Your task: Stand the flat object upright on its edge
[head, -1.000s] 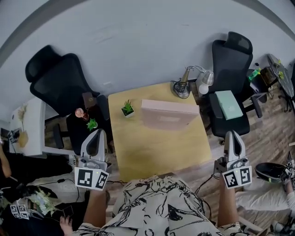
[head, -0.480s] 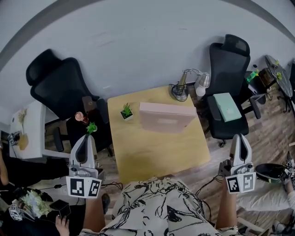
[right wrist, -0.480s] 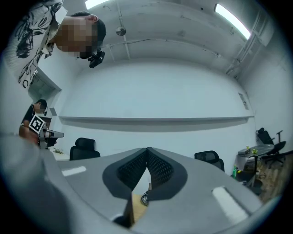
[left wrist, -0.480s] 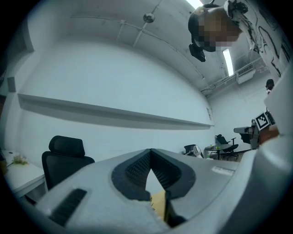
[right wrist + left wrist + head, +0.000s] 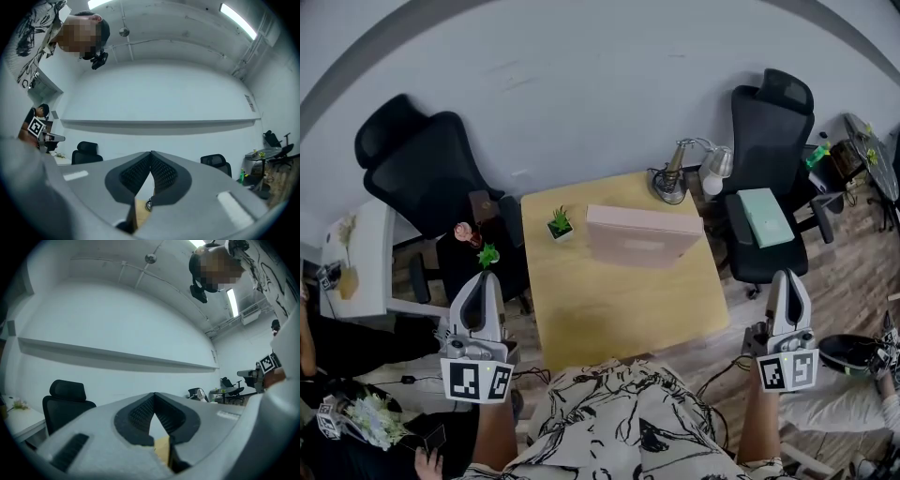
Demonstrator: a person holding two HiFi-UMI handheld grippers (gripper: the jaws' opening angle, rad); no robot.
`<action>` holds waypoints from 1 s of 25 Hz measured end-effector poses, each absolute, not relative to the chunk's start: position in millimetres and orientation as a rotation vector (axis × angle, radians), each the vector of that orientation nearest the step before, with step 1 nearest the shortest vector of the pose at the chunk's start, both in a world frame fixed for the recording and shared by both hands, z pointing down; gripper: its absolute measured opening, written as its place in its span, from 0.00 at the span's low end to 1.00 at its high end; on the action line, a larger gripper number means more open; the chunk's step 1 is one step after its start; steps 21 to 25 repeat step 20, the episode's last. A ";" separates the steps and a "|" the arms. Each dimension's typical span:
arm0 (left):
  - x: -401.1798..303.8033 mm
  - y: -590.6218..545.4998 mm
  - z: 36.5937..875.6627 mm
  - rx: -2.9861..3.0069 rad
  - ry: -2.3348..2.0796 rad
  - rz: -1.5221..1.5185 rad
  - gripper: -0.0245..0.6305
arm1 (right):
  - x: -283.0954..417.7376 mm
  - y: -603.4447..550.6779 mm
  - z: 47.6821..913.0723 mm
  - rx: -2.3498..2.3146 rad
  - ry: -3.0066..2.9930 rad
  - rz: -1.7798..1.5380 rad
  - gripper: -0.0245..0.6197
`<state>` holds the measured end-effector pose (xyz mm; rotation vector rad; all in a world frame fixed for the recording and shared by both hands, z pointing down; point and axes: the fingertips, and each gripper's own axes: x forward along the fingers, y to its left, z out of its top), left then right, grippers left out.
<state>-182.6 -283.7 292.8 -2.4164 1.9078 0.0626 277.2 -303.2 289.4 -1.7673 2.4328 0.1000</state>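
A flat pink box (image 5: 639, 234) stands upright on its long edge on the far half of the small wooden table (image 5: 609, 300). My left gripper (image 5: 485, 278) hangs beside the table's left edge, shut and holding nothing. My right gripper (image 5: 787, 278) hangs off the table's right side, also shut and holding nothing. Both are well apart from the box. In the left gripper view the jaws (image 5: 153, 395) meet at the tips, with a sliver of the table below them. In the right gripper view the jaws (image 5: 150, 154) likewise meet at the tips.
A small potted plant (image 5: 560, 223) and a desk lamp (image 5: 680, 169) stand at the table's far edge. Black office chairs (image 5: 422, 169) (image 5: 769, 178) flank the table; the right one carries a teal box (image 5: 767, 215). A person's hand (image 5: 427, 457) shows at lower left.
Both grippers drew back from the table toward me and shifted slightly sideways. The pink box has stayed upright in the same spot.
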 end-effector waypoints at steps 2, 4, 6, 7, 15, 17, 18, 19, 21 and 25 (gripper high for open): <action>-181.3 -284.0 293.2 -2.417 1.912 0.064 0.04 | 275.6 -303.9 289.9 -1.757 2.441 0.099 0.03; -180.5 -285.4 293.7 -2.427 1.918 0.080 0.04 | 273.3 -305.1 290.3 -1.745 2.454 0.099 0.03; -179.5 -287.8 293.8 -2.437 1.920 0.093 0.04 | 270.8 -307.0 290.4 -1.734 2.466 0.097 0.03; -178.9 -288.7 293.5 -2.439 1.919 0.092 0.04 | 269.5 -308.2 290.3 -1.728 2.471 0.095 0.03; -176.1 -290.2 294.5 -2.434 1.920 0.080 0.04 | 268.9 -310.1 290.3 -1.718 2.472 0.095 0.03; -174.2 -291.1 294.5 -2.433 1.919 0.076 0.04 | 270.5 -311.0 290.2 -1.718 2.473 0.092 0.03; -172.9 -291.4 294.4 -2.433 1.919 0.074 0.04 | 271.4 -311.4 290.0 -1.717 2.474 0.091 0.03; -171.6 -291.8 294.3 -2.434 1.918 0.072 0.04 | 272.3 -311.9 289.8 -1.716 2.474 0.090 0.03; -170.3 -292.0 294.1 -2.434 1.918 0.069 0.04 | 273.3 -312.4 289.6 -1.715 2.475 0.090 0.03; -170.3 -292.0 294.1 -2.434 1.918 0.069 0.04 | 273.3 -312.4 289.6 -1.715 2.475 0.090 0.03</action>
